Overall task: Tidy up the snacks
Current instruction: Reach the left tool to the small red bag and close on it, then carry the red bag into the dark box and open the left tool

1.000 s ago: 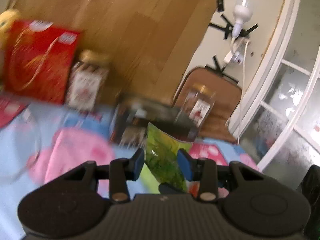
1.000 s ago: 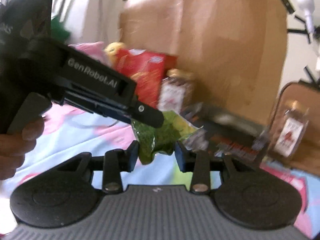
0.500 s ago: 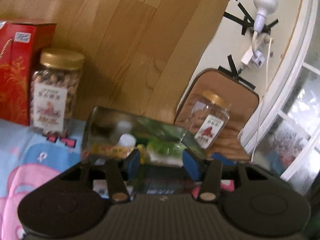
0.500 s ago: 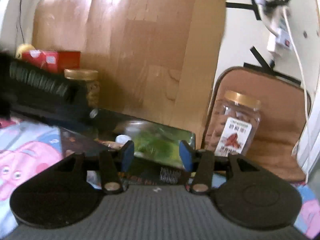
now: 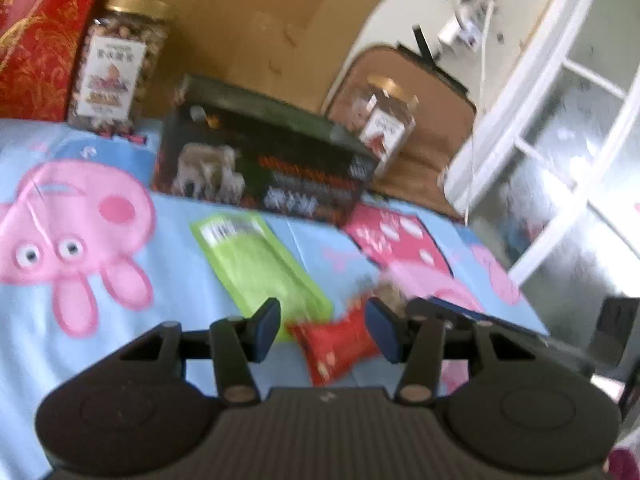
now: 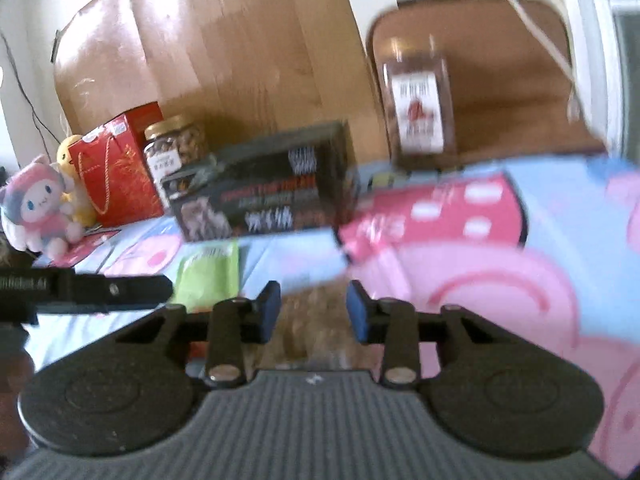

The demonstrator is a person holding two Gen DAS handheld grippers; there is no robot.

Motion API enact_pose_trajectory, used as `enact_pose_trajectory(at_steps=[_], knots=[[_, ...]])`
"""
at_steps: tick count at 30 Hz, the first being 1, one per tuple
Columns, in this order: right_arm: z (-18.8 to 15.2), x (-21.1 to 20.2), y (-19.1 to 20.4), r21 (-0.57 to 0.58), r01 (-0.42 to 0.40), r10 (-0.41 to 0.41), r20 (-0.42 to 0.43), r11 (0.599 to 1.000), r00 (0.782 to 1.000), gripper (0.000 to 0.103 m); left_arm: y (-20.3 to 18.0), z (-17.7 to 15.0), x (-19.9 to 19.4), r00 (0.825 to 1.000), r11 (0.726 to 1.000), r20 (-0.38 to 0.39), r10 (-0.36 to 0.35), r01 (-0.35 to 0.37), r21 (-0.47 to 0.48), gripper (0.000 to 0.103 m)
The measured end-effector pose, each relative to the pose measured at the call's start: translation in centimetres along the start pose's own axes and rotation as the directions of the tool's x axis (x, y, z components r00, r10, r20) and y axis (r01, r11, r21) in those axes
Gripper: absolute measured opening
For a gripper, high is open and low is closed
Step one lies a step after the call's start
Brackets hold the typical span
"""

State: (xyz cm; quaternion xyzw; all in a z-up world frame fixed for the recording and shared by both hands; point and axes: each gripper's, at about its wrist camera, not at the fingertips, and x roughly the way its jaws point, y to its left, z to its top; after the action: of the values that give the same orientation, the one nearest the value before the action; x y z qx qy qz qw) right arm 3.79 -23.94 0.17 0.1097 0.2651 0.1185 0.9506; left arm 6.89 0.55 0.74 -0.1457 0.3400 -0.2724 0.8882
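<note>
A flat green snack packet (image 5: 256,260) lies on the cartoon tablecloth in front of a black snack box (image 5: 260,168); it also shows in the right wrist view (image 6: 208,276). My left gripper (image 5: 324,324) is open and empty above a red snack packet (image 5: 340,348). My right gripper (image 6: 312,312) is open over a blurred brownish packet (image 6: 312,328). The black box (image 6: 264,196) stands behind it.
Two nut jars (image 5: 116,64) (image 5: 384,120) and a red gift bag (image 5: 36,40) stand at the back by a wooden board. Plush toys (image 6: 40,208) sit at far left. A brown chair (image 6: 500,80) is behind the table. The left gripper's body (image 6: 80,288) reaches in from the left.
Both grippers pulled back from the black box and tilted down towards the tablecloth. The green packet I held a second ago now lies flat on the cloth.
</note>
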Motion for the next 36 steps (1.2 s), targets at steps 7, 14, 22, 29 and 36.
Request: enact_pose_trajectory(at_steps=[7,14,22,29,36], knots=[[-2.4,-0.3,5.3,-0.101,-0.121,0.112,-0.094,0.988,0.989,0.008,0.5,-1.7,-1.8,0.999,0.999,0.002,0.044,-0.044,0.003,0.046],[-3.4,-2.1,6.9,-0.131,-0.205,0.195,-0.085,0.970,0.977,0.012,3.8,-2.7,-5.7,0.996,0.992,0.040,0.075,-0.071,-0.101,0.045],[-2.8,-3.3,4.4,-0.038,-0.167,0.167,-0.025,0.985,0.986,0.013,4.8,-1.9,-5.5,0.999,0.982,0.031,-0.031,0.036,-0.184,0.048],[-2.4,-0.7,5.9,-0.039,-0.229,0.225,-0.087,0.973,0.970,0.036,5.5,-1.8,-3.6,0.998,0.967,0.023,-0.058,0.062,-0.249,0.058],[-3.5,0.5,8.2,-0.096,-0.253,0.237,-0.152,0.963,0.960,0.007,4.9,-1.8,-2.7,0.995,0.968,0.000,-0.104,0.101,-0.229,0.023]])
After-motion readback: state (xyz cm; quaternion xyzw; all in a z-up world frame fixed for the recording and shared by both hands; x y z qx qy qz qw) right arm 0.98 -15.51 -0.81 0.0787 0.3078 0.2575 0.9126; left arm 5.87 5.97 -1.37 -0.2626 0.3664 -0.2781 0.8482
